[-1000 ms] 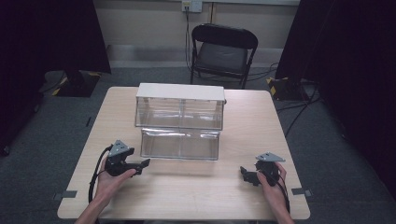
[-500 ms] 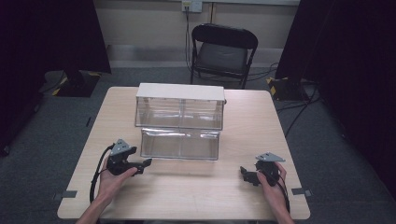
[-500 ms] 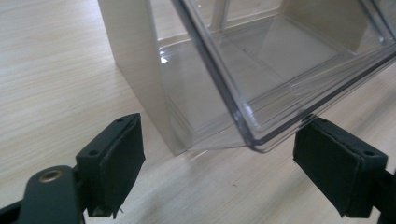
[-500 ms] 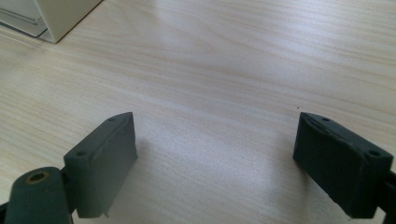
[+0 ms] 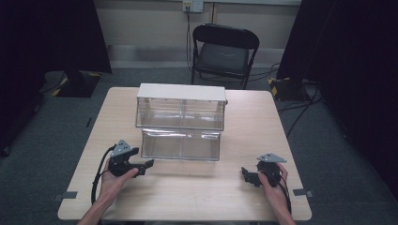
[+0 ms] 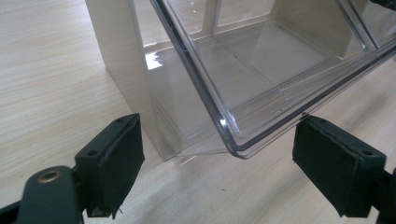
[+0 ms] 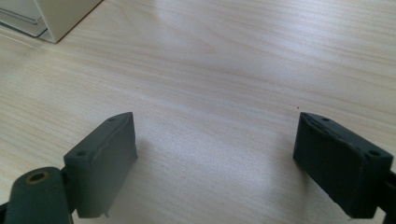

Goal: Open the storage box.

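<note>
A white cabinet with clear plastic drawers (image 5: 181,108) stands mid-table. Its lower clear drawer (image 5: 181,144) is pulled out toward me and is empty. My left gripper (image 5: 146,165) rests near the drawer's front left corner, open, with nothing between its pads. In the left gripper view the drawer's corner (image 6: 233,140) sits just beyond the open left gripper (image 6: 217,172), and the cabinet's white side wall (image 6: 121,60) is close behind. My right gripper (image 5: 246,174) lies at the table's front right, open over bare wood; the right gripper view shows my right gripper (image 7: 215,163) open and the cabinet's corner (image 7: 65,16) far off.
The light wooden table (image 5: 197,197) has free room in front of the drawer and on both sides. A black folding chair (image 5: 223,51) stands behind the table. Dark curtains flank the scene, and cables lie on the grey floor at the right.
</note>
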A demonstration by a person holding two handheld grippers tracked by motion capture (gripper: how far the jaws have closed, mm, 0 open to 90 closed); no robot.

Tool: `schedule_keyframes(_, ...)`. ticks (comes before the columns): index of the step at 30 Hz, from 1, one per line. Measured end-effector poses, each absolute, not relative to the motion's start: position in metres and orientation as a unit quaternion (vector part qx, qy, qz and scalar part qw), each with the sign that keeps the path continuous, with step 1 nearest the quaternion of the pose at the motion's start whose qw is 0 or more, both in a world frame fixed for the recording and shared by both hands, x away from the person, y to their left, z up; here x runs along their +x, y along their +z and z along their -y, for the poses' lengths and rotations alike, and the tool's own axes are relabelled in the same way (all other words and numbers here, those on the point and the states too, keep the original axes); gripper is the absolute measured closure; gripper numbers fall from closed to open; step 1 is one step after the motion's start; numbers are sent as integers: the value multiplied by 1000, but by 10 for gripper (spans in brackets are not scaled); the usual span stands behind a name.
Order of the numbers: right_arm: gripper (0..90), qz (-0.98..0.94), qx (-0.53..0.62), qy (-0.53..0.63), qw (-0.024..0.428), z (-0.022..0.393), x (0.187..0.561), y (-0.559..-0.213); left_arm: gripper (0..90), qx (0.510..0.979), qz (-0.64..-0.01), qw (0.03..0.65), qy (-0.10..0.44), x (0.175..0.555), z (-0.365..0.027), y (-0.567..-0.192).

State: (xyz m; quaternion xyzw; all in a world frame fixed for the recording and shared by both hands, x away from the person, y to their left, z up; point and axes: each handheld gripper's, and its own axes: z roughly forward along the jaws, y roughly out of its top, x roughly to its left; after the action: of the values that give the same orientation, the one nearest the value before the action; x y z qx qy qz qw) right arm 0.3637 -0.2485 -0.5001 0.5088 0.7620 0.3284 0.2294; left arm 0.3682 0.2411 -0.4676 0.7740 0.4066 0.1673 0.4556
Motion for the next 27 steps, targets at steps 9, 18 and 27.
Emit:
schedule_keyframes(9, 125, -762, 509, 328, 229, 248, 364, -500, 176, 776, -403, 455, 169, 368, -240, -467)
schedule_keyframes(18, 125, -762, 509, 328, 229, 248, 364, -500, 191, 777, -400, 456, 169, 367, -240, -467)
schedule_keyframes(27, 125, -762, 509, 328, 229, 248, 364, -500, 185, 776, -399, 461, 164, 366, -241, -466)
